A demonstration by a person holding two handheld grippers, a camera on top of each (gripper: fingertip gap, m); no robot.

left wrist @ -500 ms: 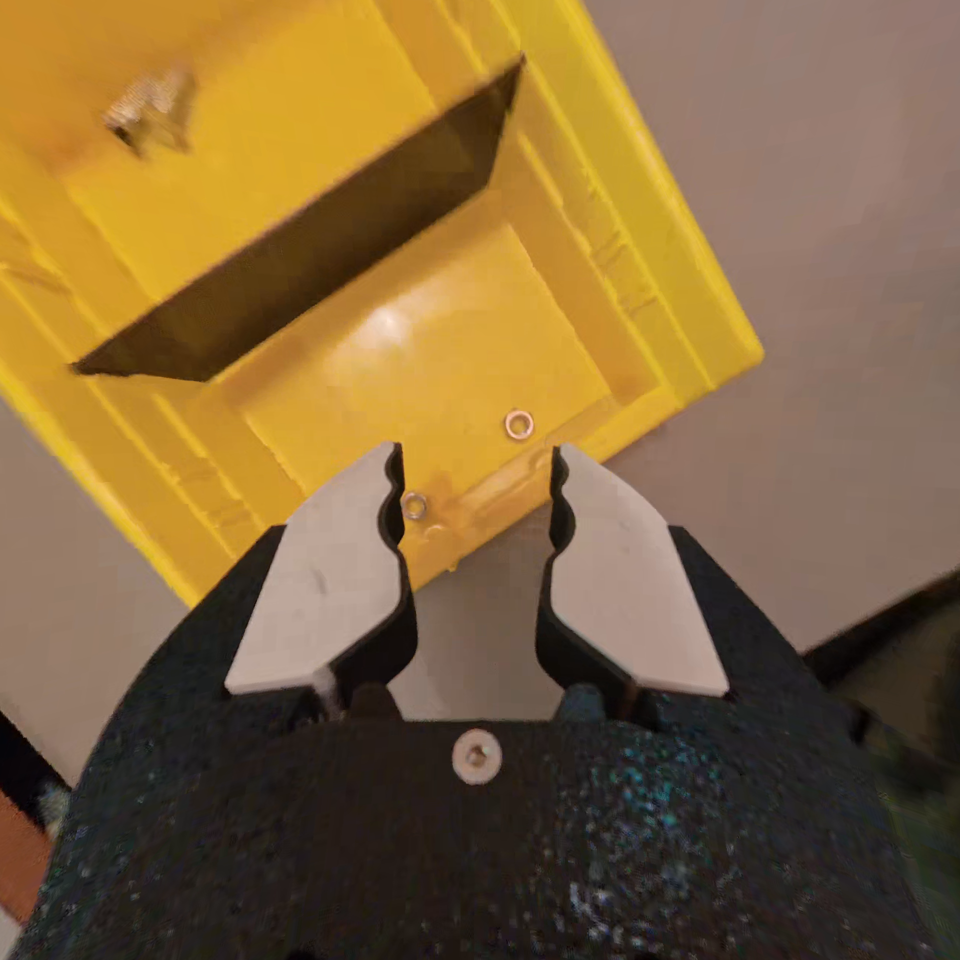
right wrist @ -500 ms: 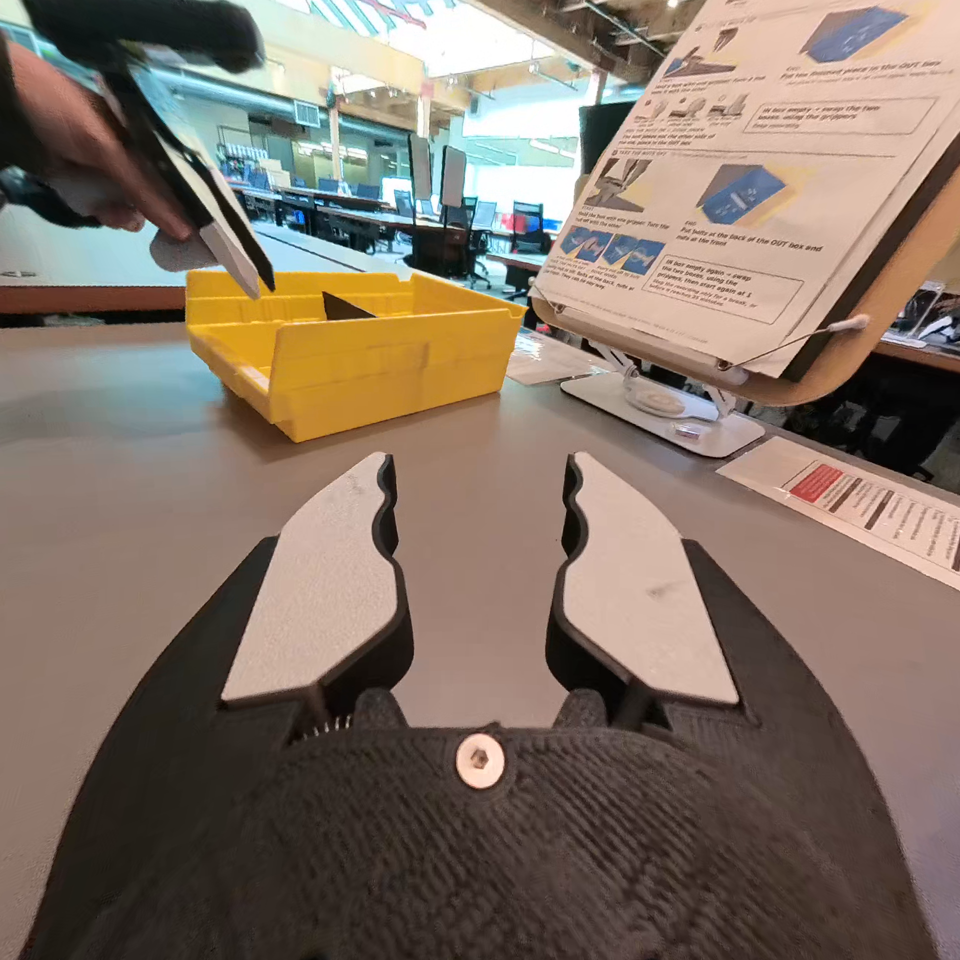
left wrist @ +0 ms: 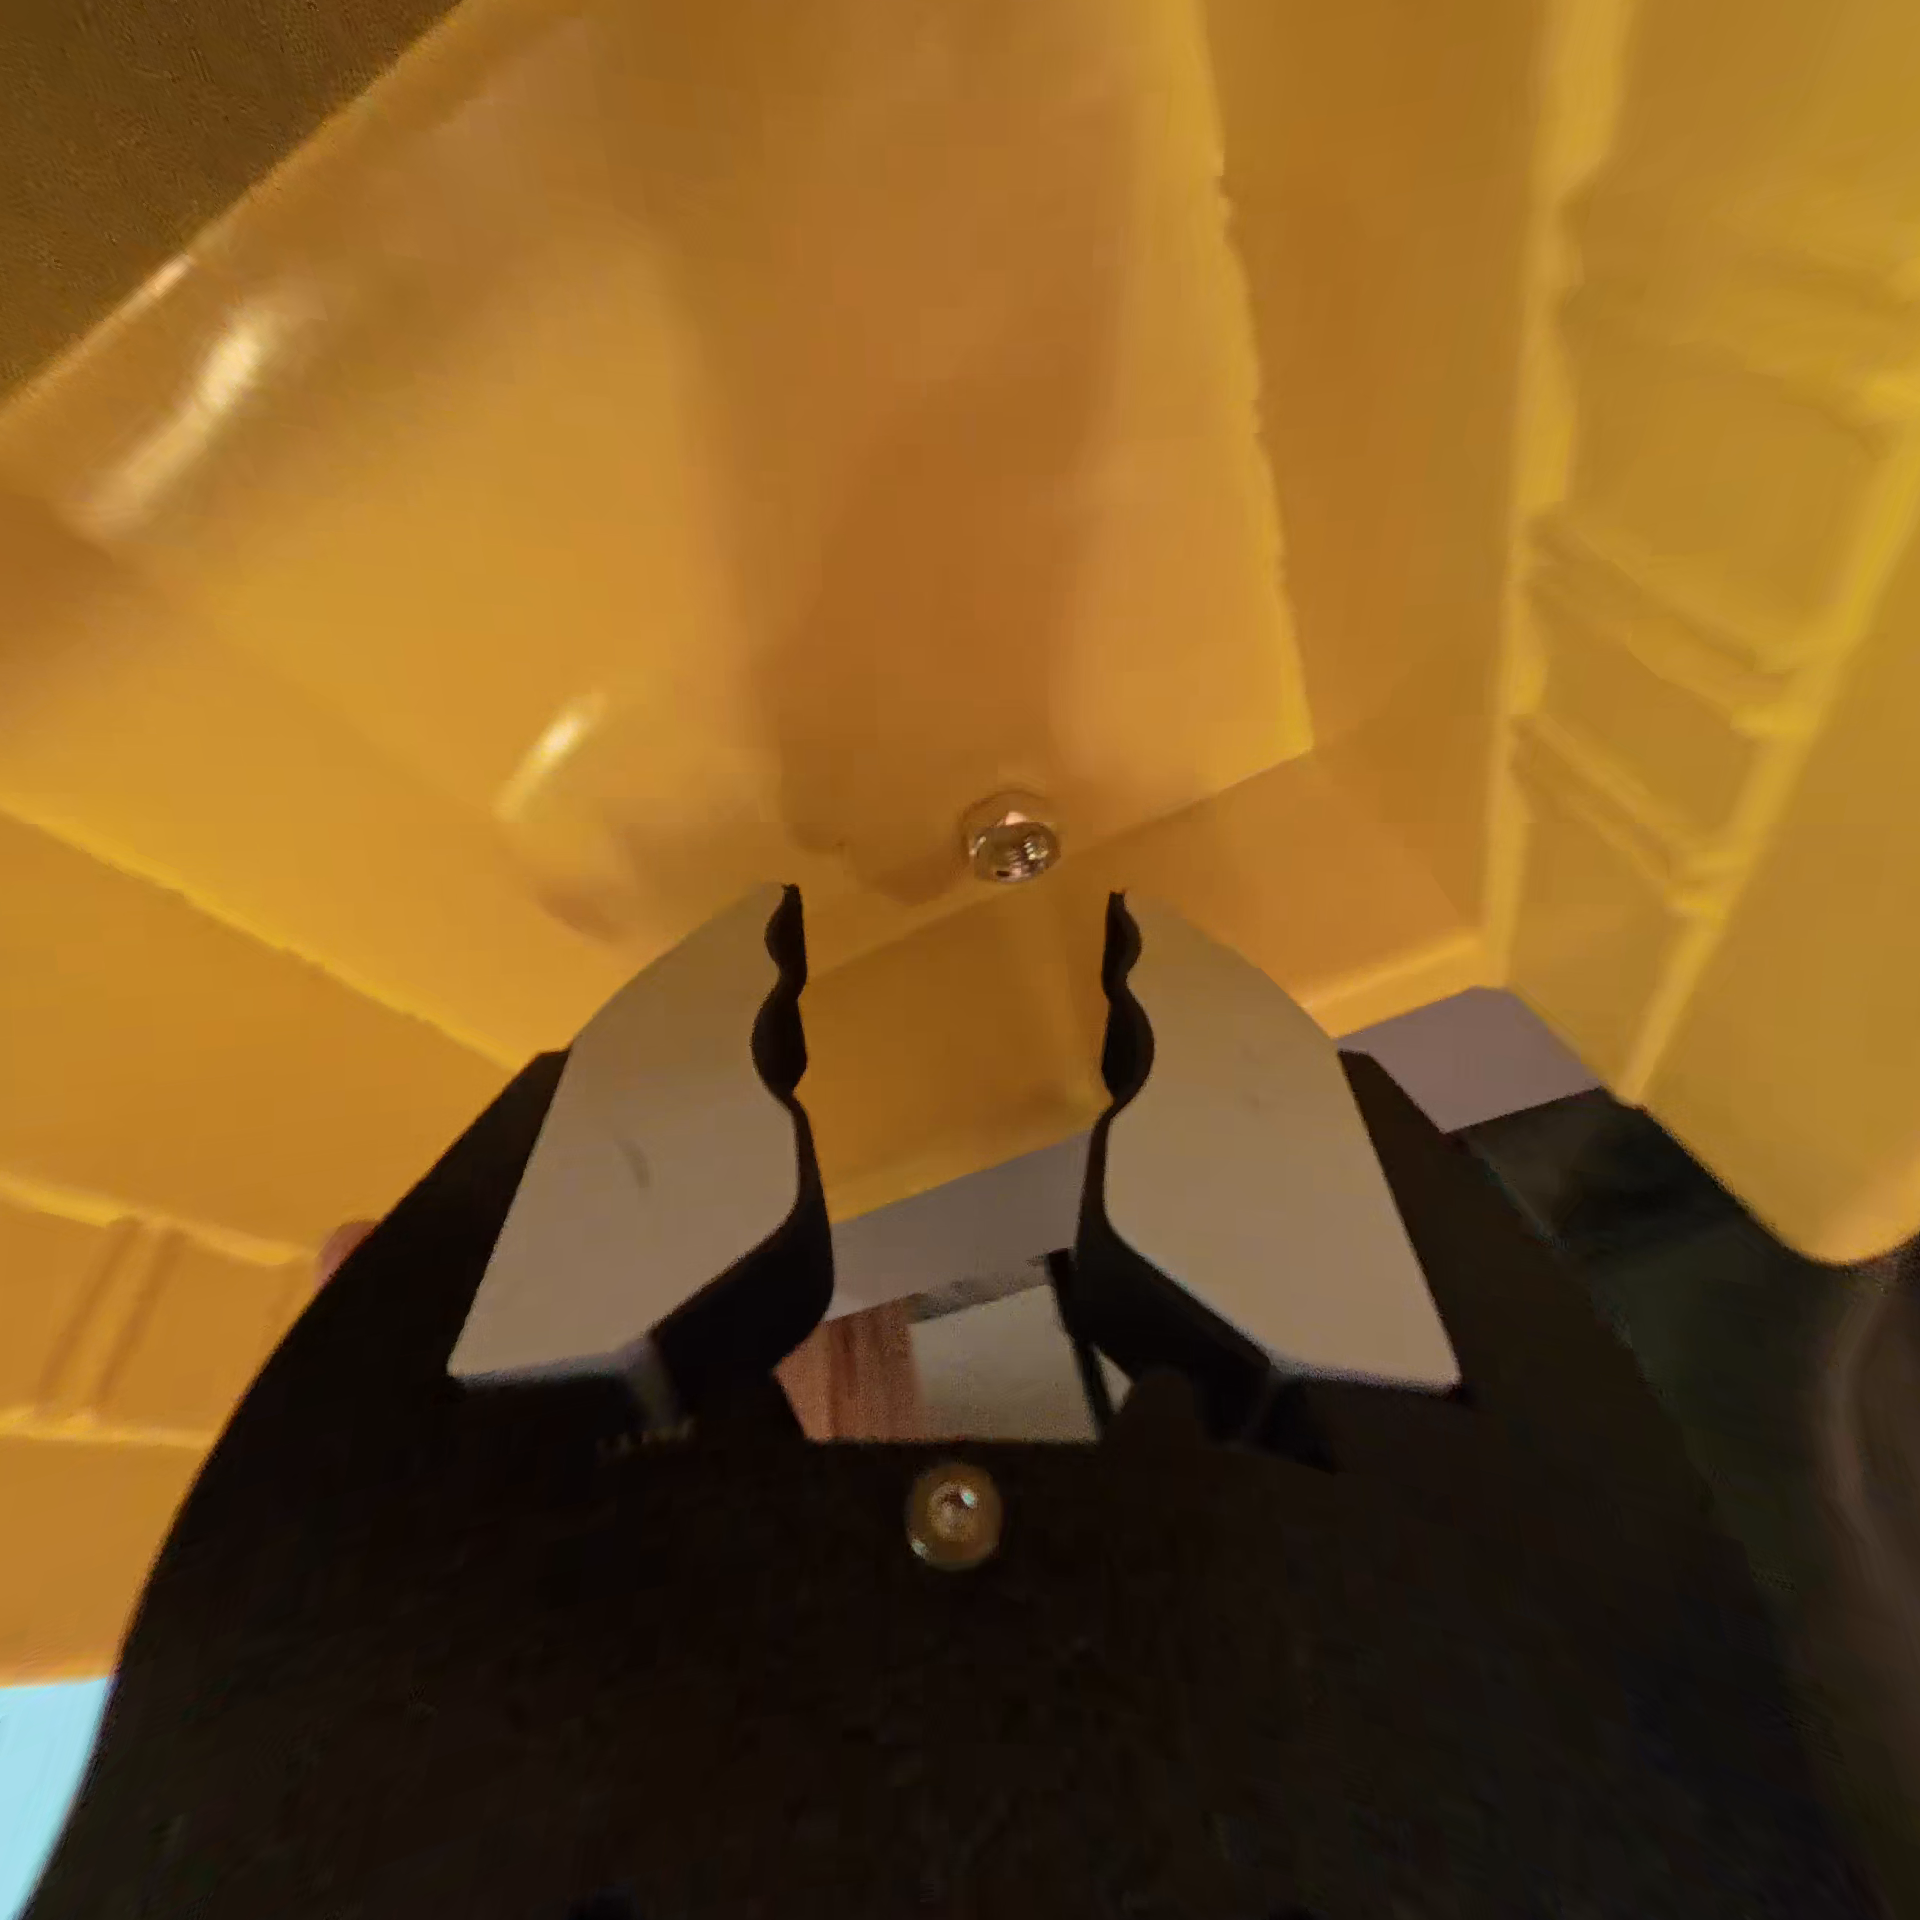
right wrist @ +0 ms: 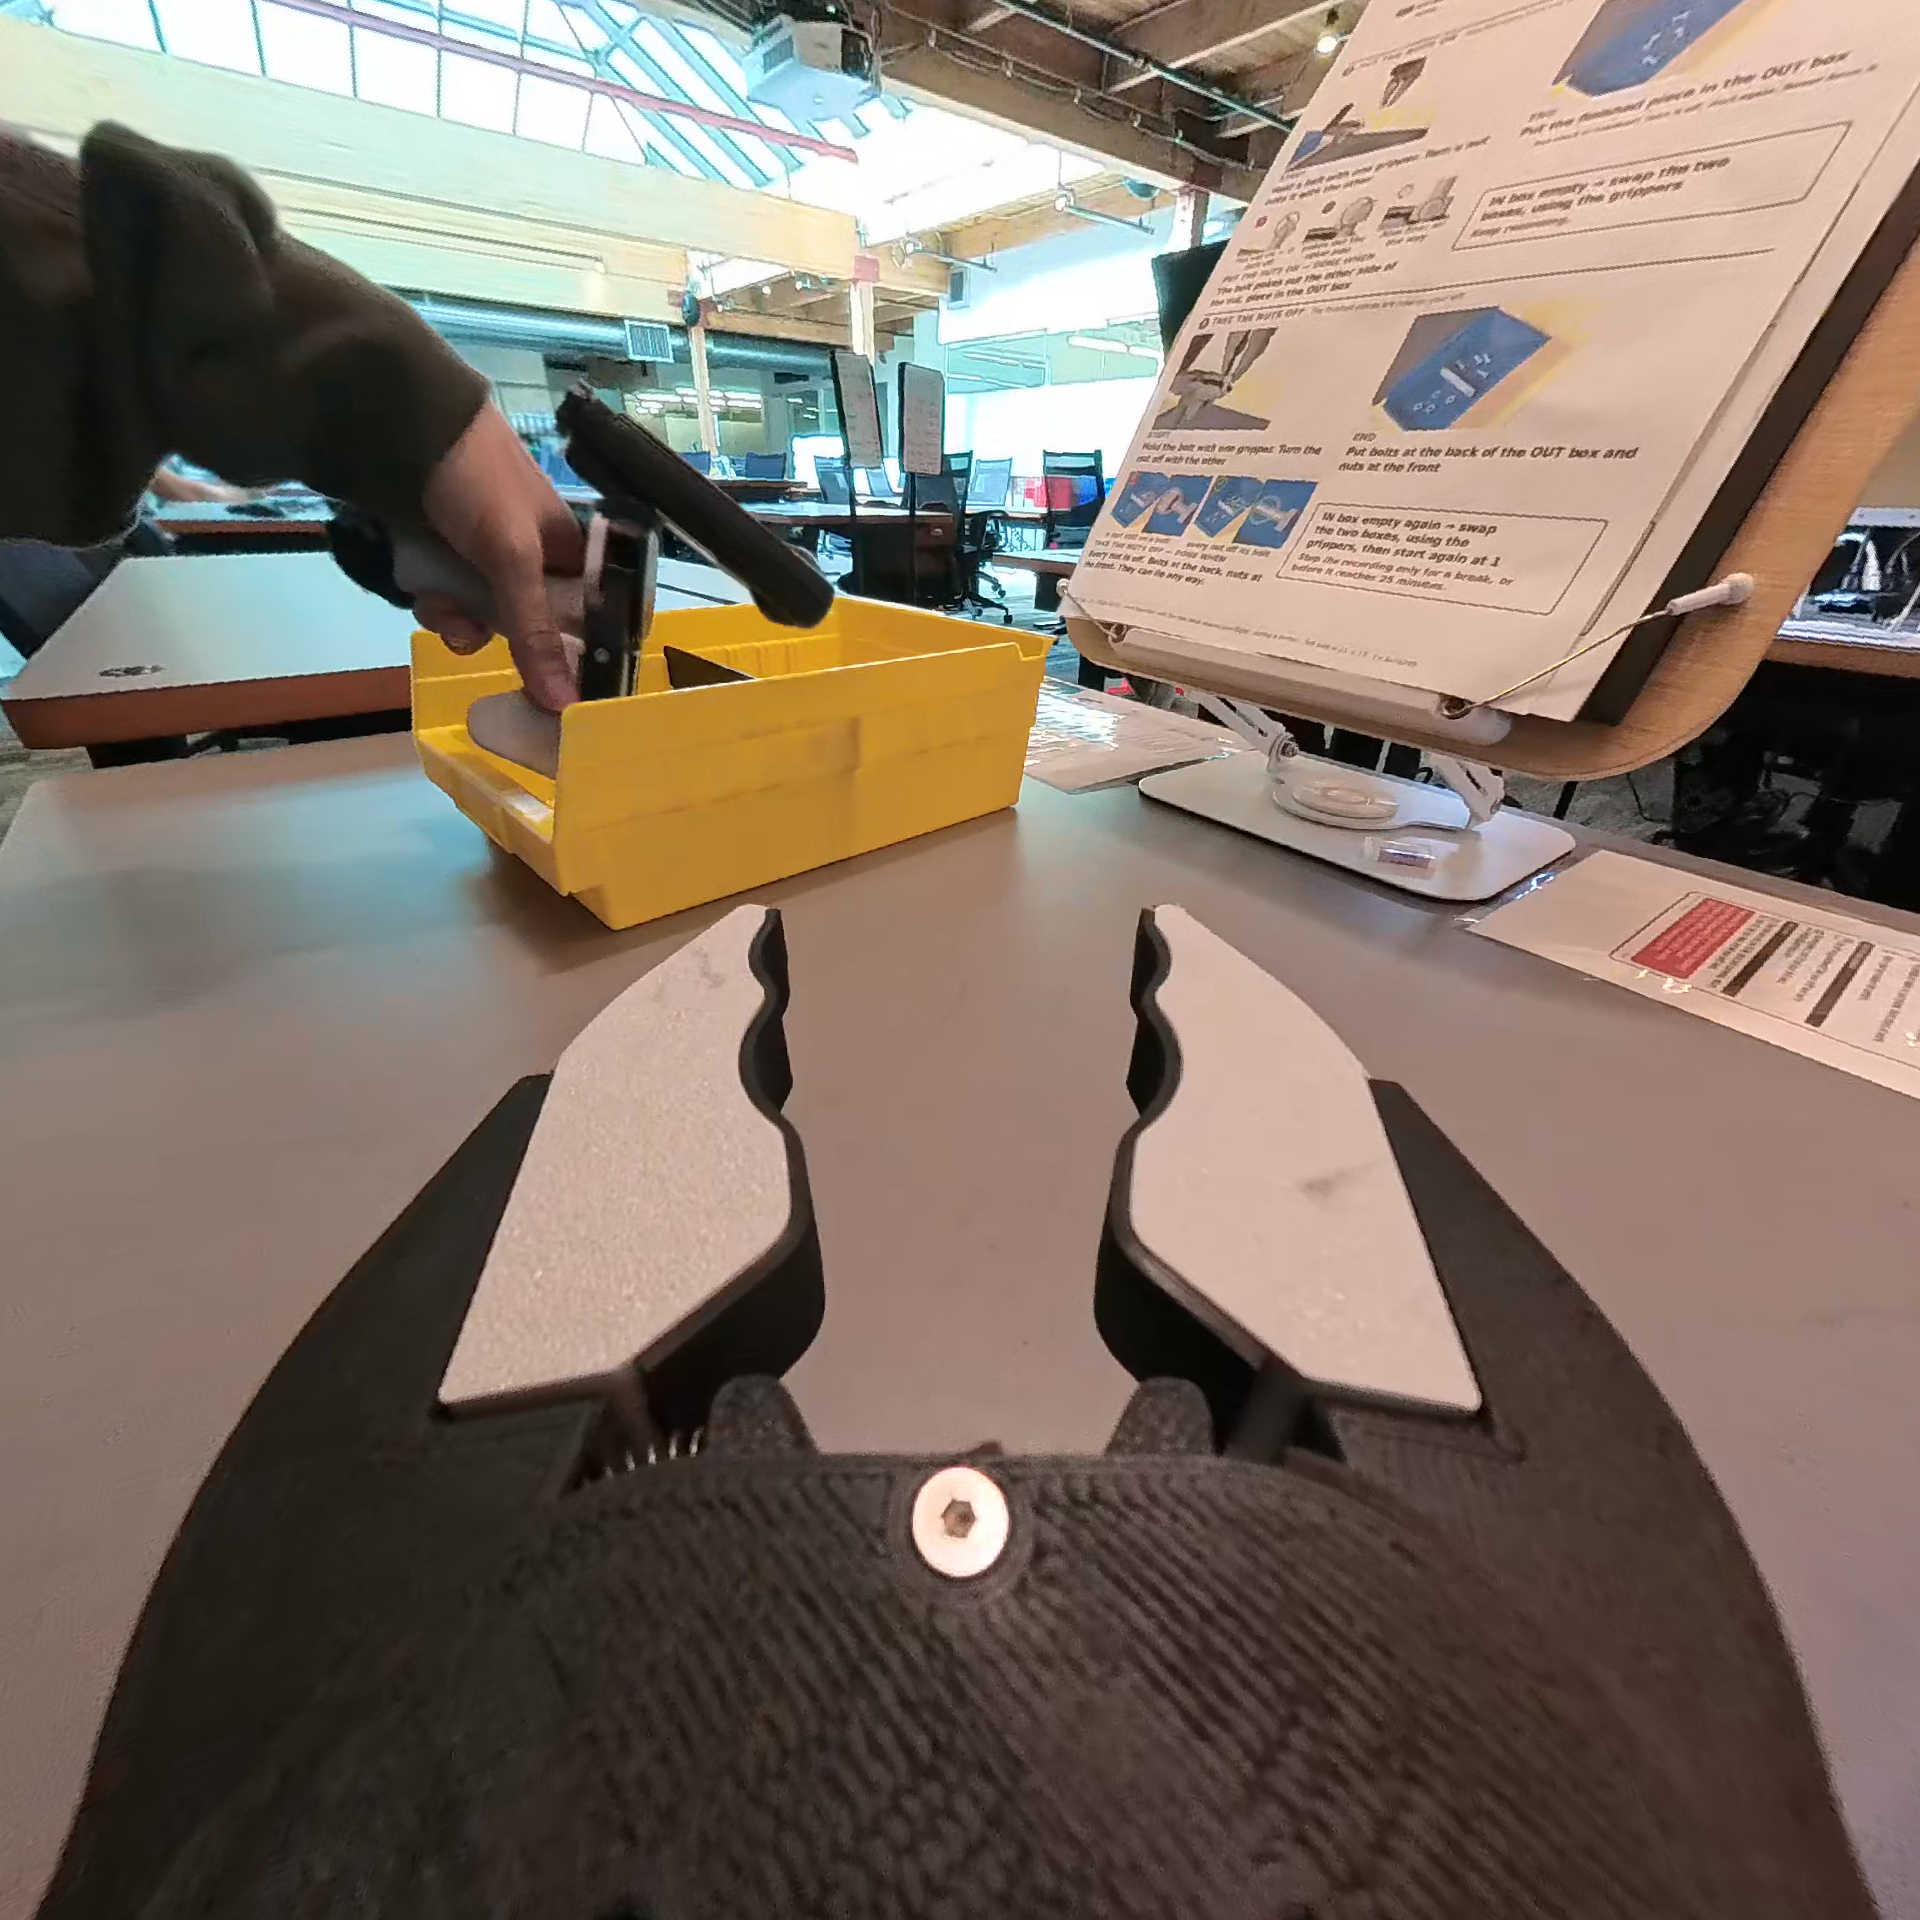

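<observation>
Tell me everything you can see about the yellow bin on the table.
The yellow bin is a shallow, open-topped tray of glossy moulded plastic with ribbed walls. It sits flat on the grey table, turned at an angle. A dark divider stands inside. The left tongs, open, reach down into its near end. Just ahead of their tips a small silver nut lies on the bin floor.

Left hand-held gripper (left wrist: pixel 951 904) pitched steeply down, jaws apart, nothing between them. Right hand-held gripper (right wrist: pixel 961 925) level and low, jaws wide apart, empty. Person's hand (right wrist: pixel 499 540) grips the left one.
</observation>
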